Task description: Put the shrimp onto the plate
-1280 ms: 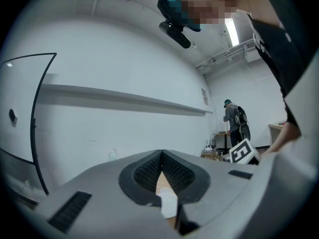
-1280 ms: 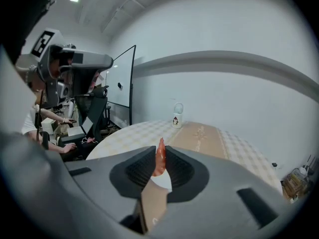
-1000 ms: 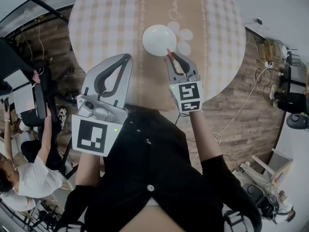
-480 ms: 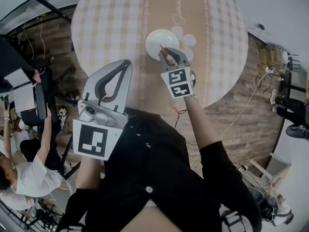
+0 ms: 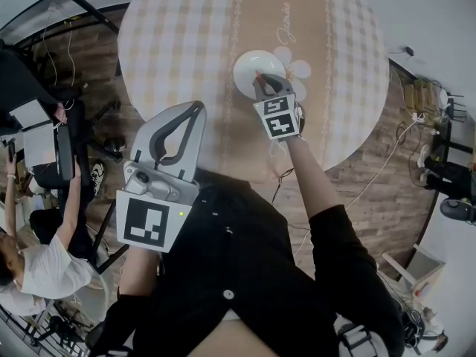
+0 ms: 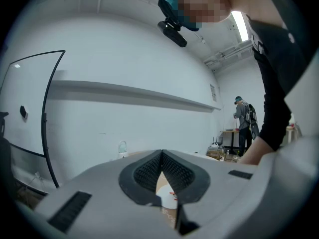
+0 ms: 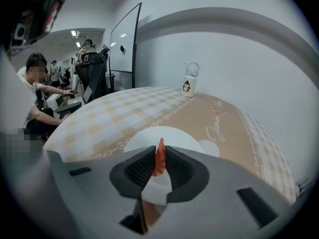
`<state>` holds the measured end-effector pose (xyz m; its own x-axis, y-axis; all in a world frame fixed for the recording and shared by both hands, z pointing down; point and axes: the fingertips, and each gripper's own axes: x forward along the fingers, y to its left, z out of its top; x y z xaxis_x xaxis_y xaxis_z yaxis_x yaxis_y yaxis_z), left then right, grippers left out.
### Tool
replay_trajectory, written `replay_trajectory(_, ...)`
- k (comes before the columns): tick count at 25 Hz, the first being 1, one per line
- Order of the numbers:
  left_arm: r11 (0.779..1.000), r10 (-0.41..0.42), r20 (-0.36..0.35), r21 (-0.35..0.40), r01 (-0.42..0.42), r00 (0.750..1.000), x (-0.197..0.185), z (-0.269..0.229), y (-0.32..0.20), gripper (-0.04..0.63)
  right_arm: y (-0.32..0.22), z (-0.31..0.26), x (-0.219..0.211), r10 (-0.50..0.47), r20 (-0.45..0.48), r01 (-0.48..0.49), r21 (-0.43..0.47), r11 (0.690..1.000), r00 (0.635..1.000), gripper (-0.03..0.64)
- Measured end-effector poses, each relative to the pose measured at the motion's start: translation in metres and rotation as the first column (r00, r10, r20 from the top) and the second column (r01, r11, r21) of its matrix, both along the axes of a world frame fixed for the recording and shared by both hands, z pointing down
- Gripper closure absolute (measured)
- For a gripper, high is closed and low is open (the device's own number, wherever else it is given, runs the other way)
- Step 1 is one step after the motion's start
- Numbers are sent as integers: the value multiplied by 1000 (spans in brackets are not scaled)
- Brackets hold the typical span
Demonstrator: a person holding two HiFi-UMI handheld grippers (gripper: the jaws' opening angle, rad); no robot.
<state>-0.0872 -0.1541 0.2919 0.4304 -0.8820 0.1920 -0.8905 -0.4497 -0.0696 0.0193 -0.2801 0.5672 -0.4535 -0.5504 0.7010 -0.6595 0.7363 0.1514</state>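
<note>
There is one shrimp (image 7: 160, 161), one white plate (image 5: 245, 62) and one round table (image 5: 178, 43). There are two grippers: one left gripper (image 5: 195, 108) and one right gripper (image 5: 259, 77). There is one little bottle (image 7: 189, 86).

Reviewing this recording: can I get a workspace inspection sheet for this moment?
Surface: round table, checked cloth with a tan runner.
Job's things: shrimp upright between the right gripper's fingers, over the white plate.
Clutter: small white container at the table's far side.
Grippers: right gripper shut on shrimp; left gripper shut, empty, near the torso.
Cables: loose cable on the wood floor.
Surroundings: seated person; whiteboard.
</note>
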Motion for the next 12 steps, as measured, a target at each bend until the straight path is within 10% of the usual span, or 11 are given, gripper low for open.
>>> replay_trajectory(12, 1000, -11, 20, -4, 11, 1000, 1, 4, 4, 592, -9, 24, 9, 18, -54, -21, -59, 998, 998, 569)
